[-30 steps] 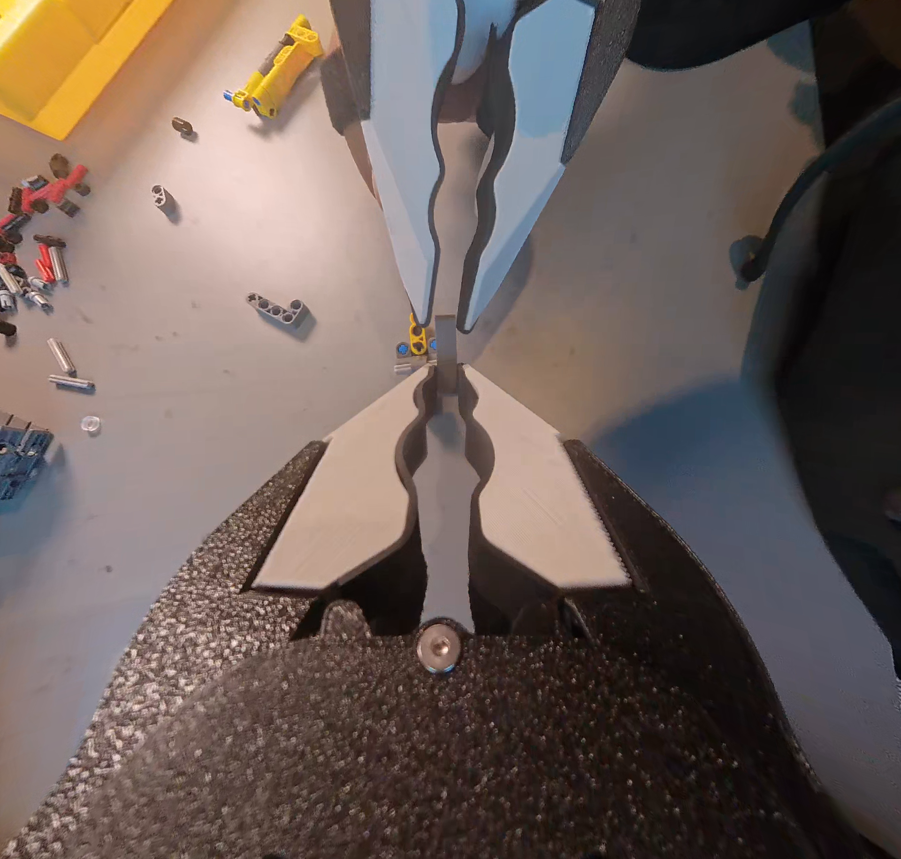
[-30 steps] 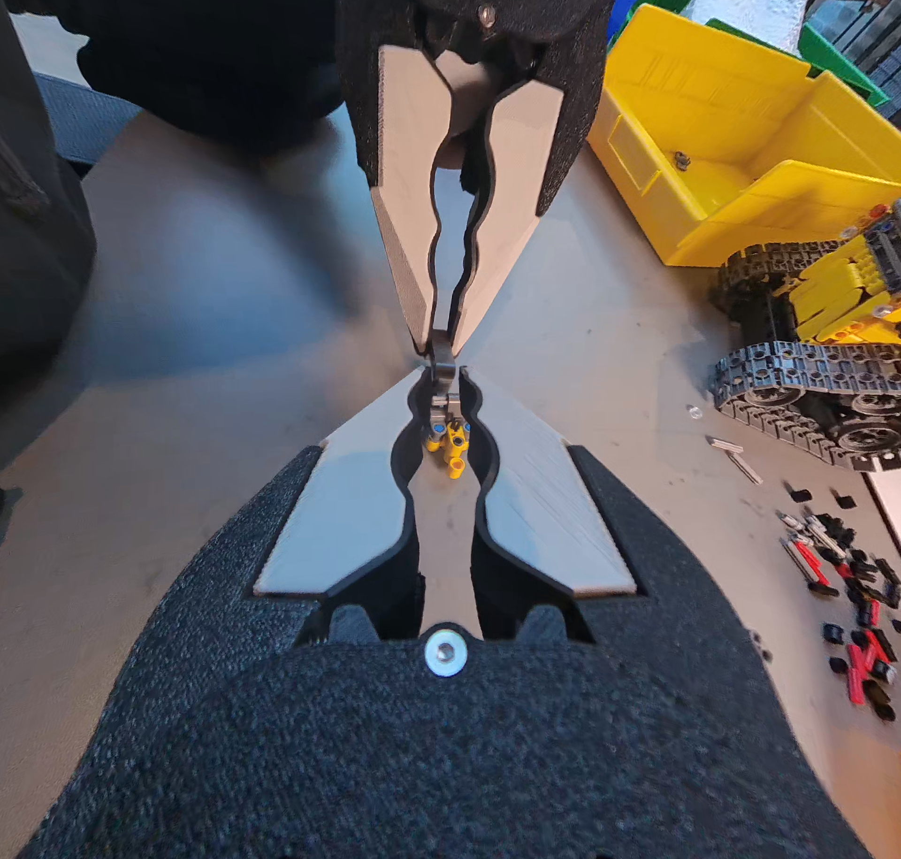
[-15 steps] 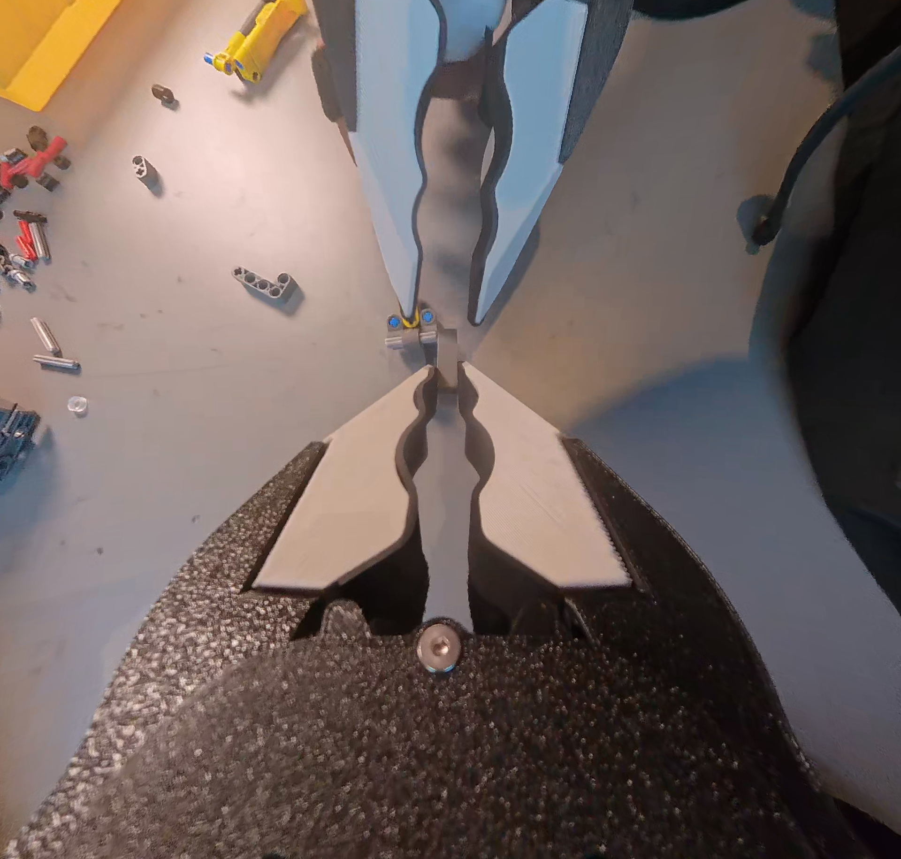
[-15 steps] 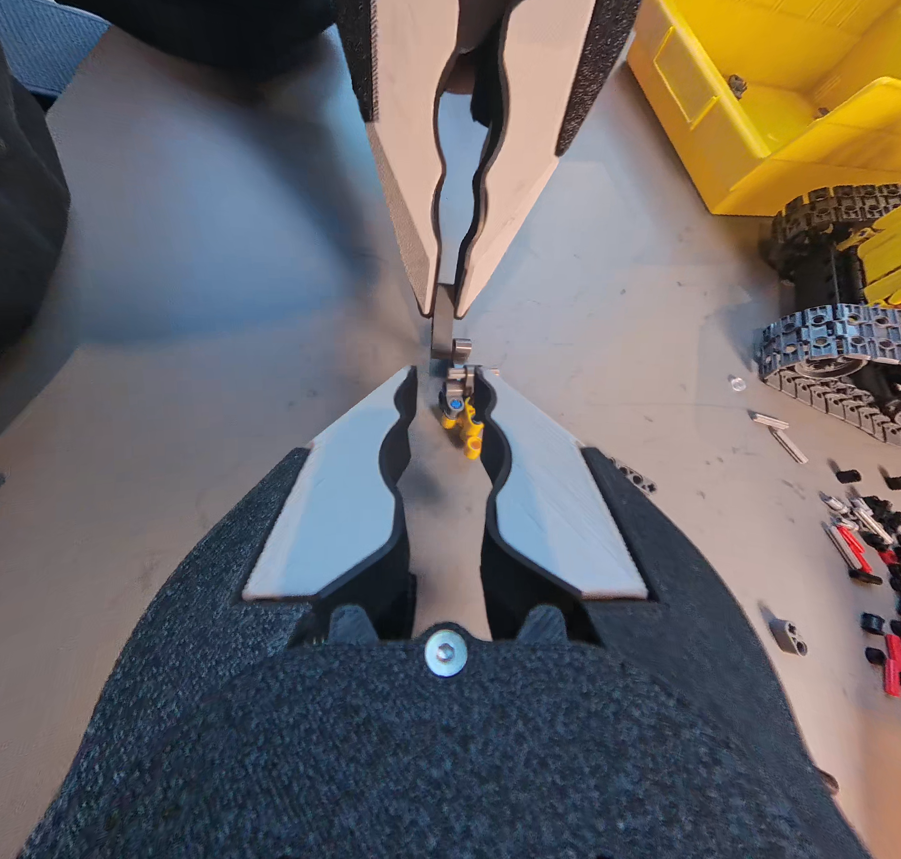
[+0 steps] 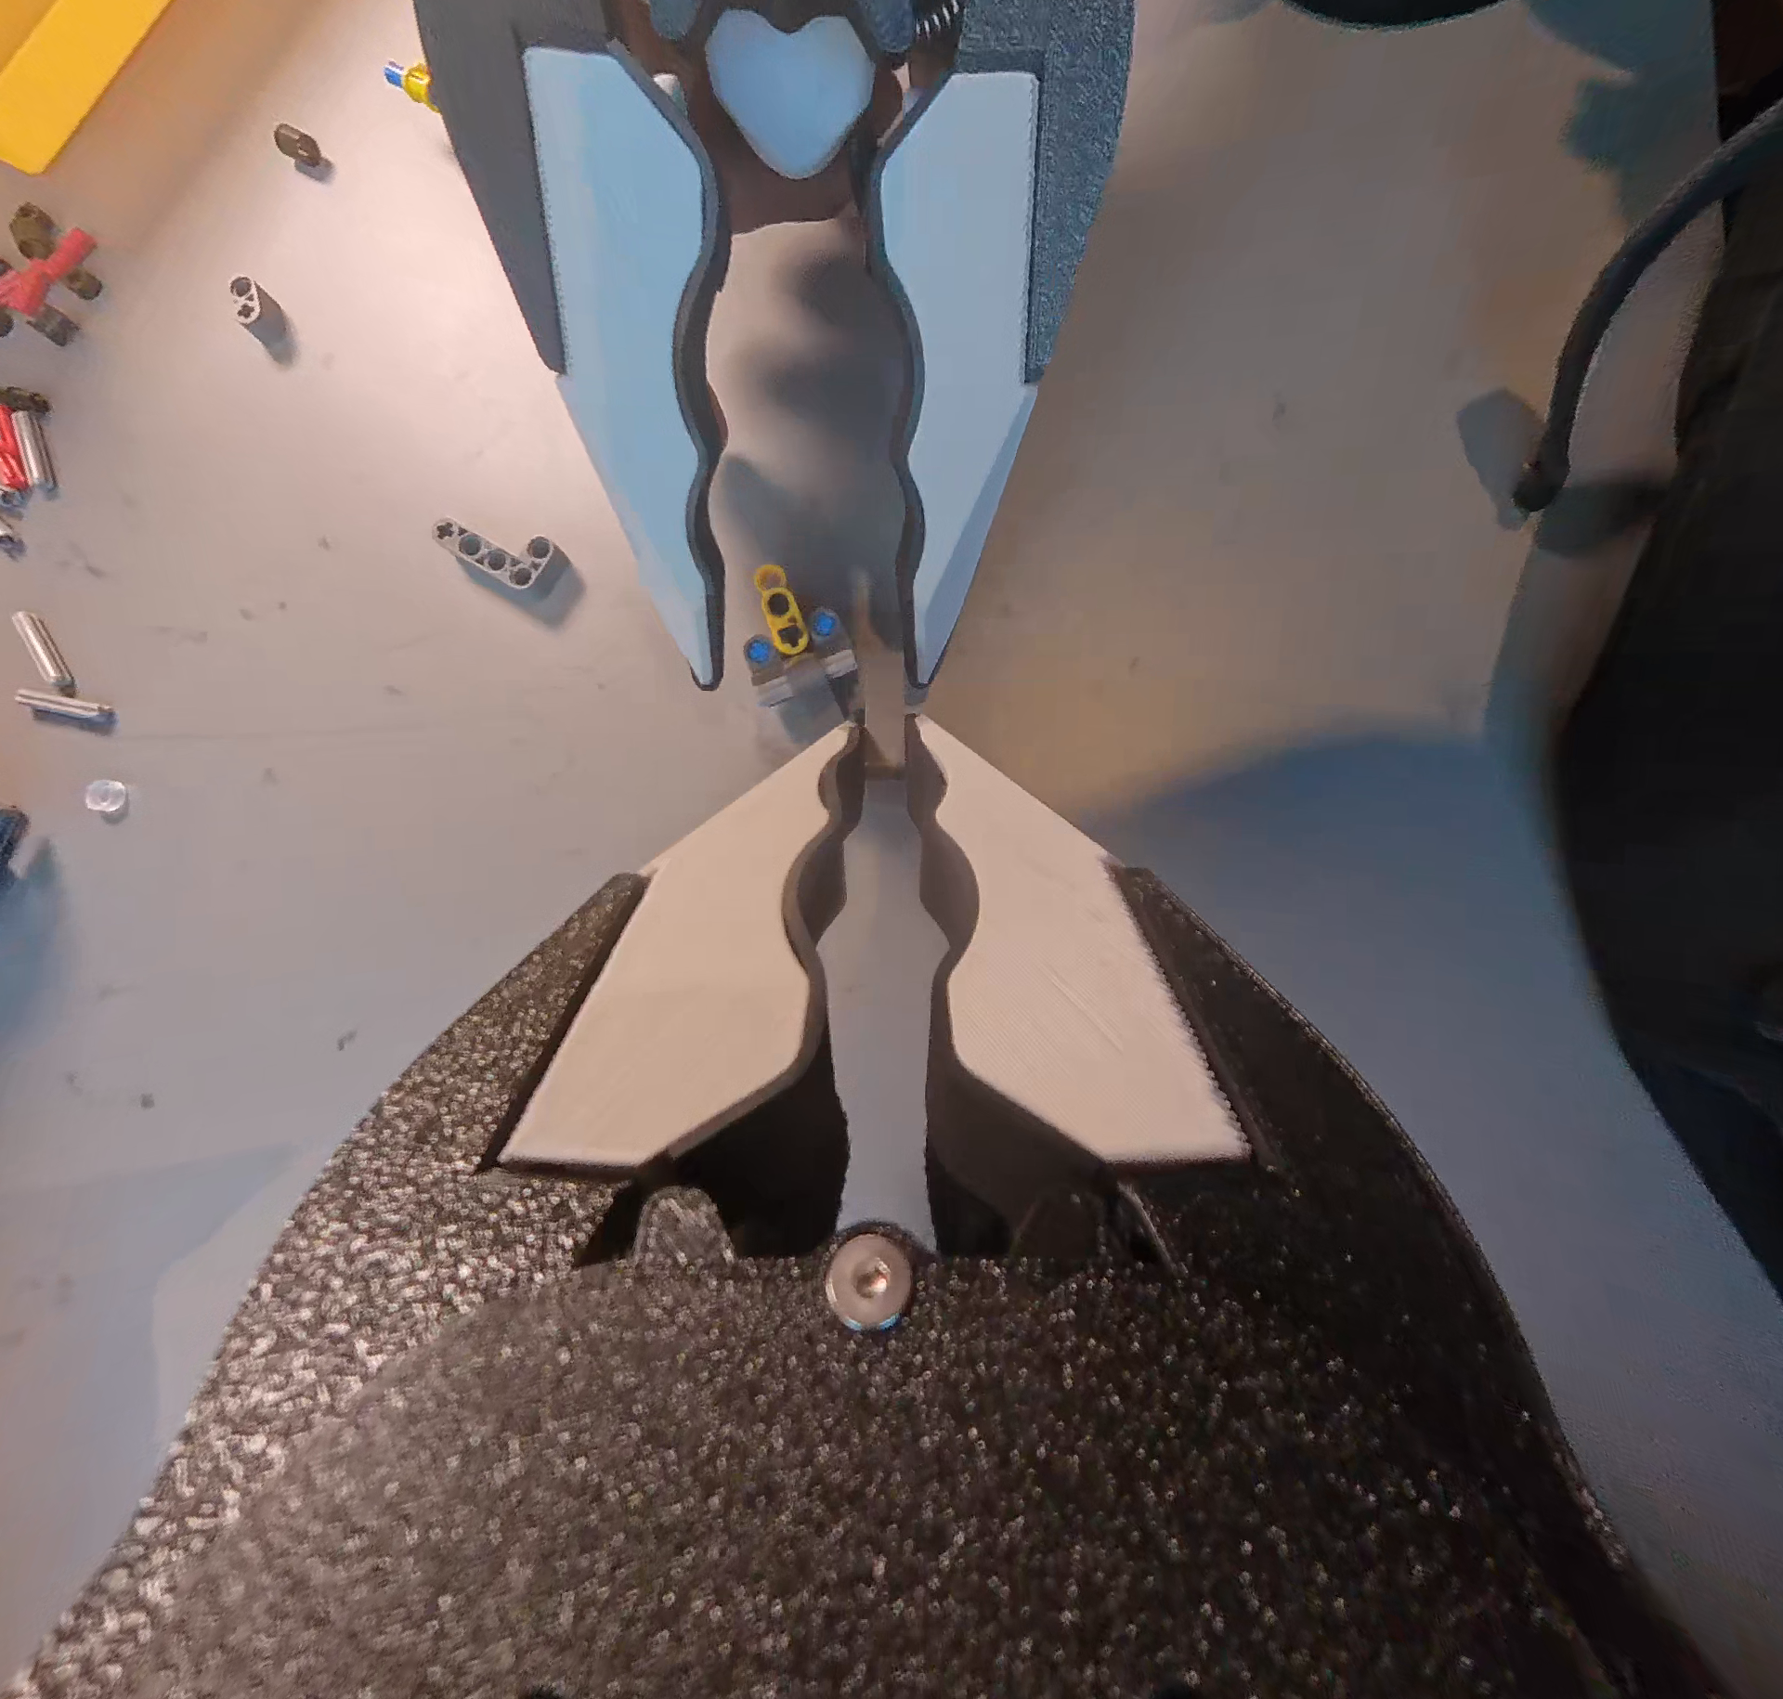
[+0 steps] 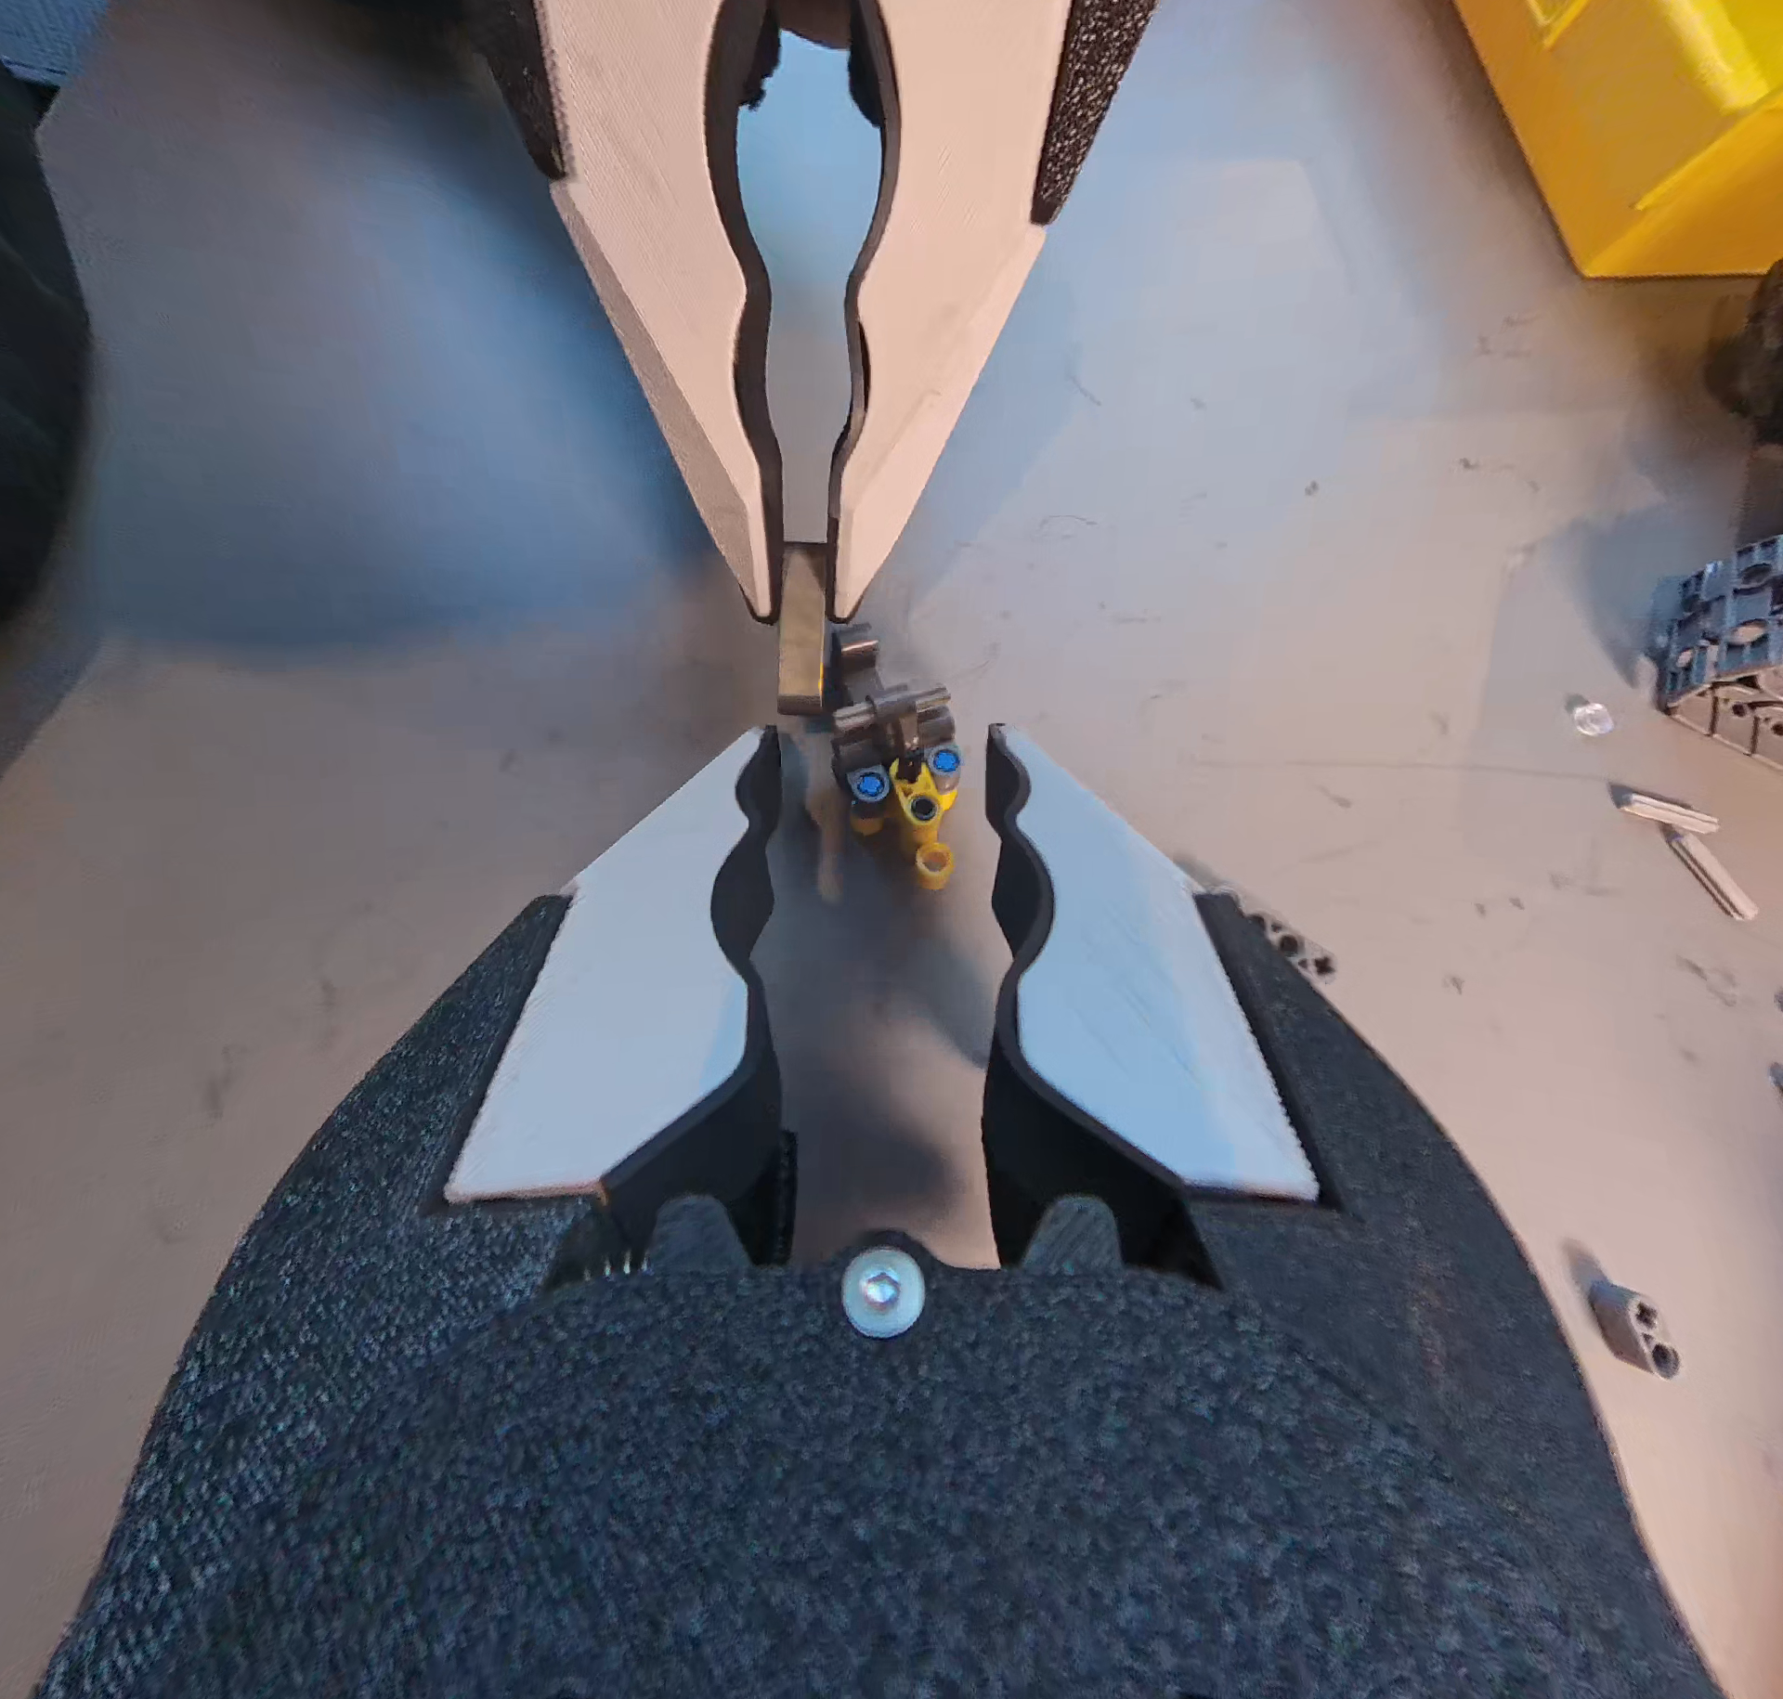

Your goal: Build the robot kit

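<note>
The left gripper (image 5: 880,736) pinches a grey beam (image 6: 803,625) of the small yellow-and-grey assembly (image 6: 892,765). The right gripper (image 6: 880,746) gapes around that assembly. Beyond it, a yellow bin (image 6: 1631,80), contents unseen.

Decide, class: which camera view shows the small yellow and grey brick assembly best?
The right wrist view: the brick assembly sits large and unobstructed between the open right claw. The left wrist view shows it smaller, held by the left claw.

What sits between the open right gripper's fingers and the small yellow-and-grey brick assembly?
Nothing visible. The assembly sits in the open gap at the right gripper fingertips, with clear space on both sides. The left gripper, opposite, is shut on its grey beam, outside that gap.
</note>
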`<state>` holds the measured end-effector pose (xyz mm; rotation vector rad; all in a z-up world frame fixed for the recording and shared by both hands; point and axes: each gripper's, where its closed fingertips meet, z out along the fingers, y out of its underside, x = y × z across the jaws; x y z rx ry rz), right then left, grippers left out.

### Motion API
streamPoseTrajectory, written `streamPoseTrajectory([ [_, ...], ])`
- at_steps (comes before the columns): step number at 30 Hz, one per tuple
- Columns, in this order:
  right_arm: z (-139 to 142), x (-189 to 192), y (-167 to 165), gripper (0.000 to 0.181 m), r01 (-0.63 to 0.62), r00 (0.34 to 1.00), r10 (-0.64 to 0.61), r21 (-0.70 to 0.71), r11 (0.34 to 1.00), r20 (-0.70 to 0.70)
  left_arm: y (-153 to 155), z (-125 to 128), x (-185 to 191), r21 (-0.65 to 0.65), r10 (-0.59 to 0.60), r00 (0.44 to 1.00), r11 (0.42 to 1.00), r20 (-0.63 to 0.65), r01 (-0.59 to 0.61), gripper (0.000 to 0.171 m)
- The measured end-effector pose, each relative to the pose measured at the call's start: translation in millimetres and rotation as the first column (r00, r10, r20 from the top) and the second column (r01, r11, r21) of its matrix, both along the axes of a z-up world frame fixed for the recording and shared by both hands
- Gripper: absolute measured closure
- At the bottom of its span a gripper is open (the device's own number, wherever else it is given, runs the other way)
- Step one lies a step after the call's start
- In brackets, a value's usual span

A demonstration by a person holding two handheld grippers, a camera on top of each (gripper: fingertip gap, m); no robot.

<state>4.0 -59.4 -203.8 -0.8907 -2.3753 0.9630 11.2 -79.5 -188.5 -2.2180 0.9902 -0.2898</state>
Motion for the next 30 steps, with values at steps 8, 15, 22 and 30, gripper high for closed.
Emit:
streamPoseTrajectory([
  [8, -5, 8, 7, 0.150, -0.019, 0.999, 0.017, 0.031, 0.999, 0.038, 1, -7, -3, -0.012, 0.010, 0.999, 1.000, -0.031, -0.011, 0.165],
  [15, 3, 5, 10, 0.148, 0.024, 1.000, -0.024, 0.024, 0.999, 0.004, 1, 1, -4, 0.013, 0.005, 1.000, 1.000, -0.013, -0.005, 0.165],
  [22, 2, -1, 2, 0.144, 0.012, 1.000, -0.012, -0.013, 1.000, 0.001, 3, -2, -5, 0.002, 0.009, 1.000, 1.000, 0.003, -0.009, 0.165],
  [30, 1, -3, 1, 0.149, 0.028, 1.000, -0.028, -0.024, 0.999, 0.001, 4, -4, -6, 0.007, 0.012, 1.000, 1.000, -0.025, -0.011, 0.165],
])
